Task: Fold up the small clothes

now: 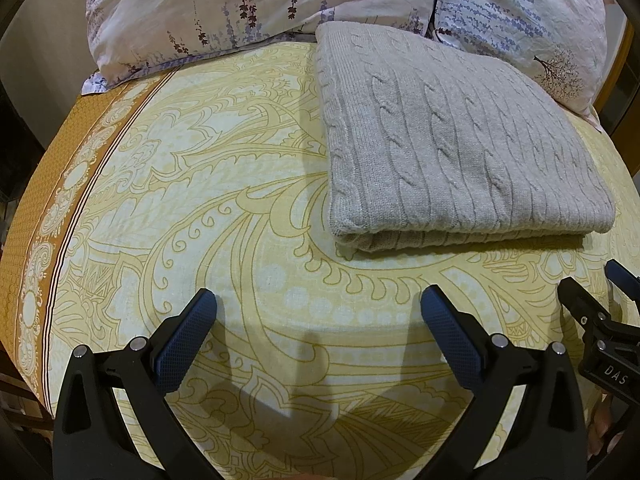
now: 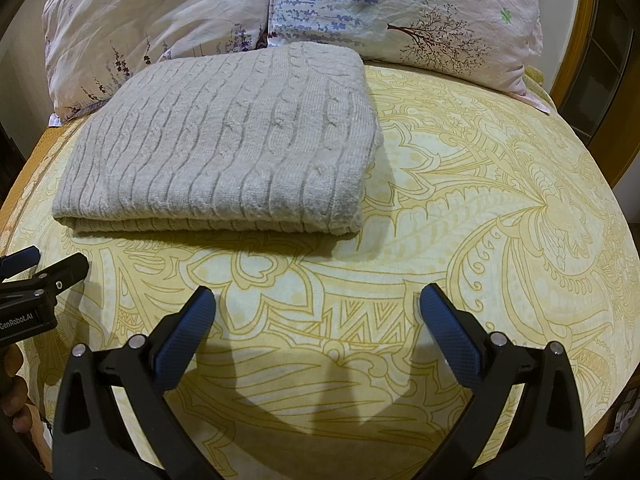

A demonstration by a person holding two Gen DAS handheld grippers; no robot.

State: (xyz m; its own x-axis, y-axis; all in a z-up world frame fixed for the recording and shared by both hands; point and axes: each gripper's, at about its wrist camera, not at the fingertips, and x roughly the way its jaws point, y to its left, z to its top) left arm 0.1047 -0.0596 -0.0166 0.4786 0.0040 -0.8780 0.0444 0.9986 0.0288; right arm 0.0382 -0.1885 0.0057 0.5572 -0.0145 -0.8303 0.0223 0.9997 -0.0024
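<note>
A grey cable-knit sweater [image 1: 452, 140] lies folded into a neat rectangle on the yellow patterned bed sheet [image 1: 224, 208], its folded edge toward me. In the right wrist view the same sweater [image 2: 224, 148] sits left of centre. My left gripper [image 1: 318, 304] is open over bare sheet, a short way in front and to the left of the sweater. My right gripper [image 2: 316, 304] is open too, holding nothing, in front and to the right of the sweater. Each gripper shows at the edge of the other's view: the right gripper [image 1: 600, 304] and the left gripper [image 2: 44, 268].
Two floral pillows [image 1: 248, 8] [image 2: 404, 12] lean at the head of the bed, right behind the sweater. A brown border strip [image 1: 52, 208] marks the sheet's left edge. A wooden frame [image 2: 580, 40] rises at the far right. Part of a hand [image 2: 12, 388] shows at lower left.
</note>
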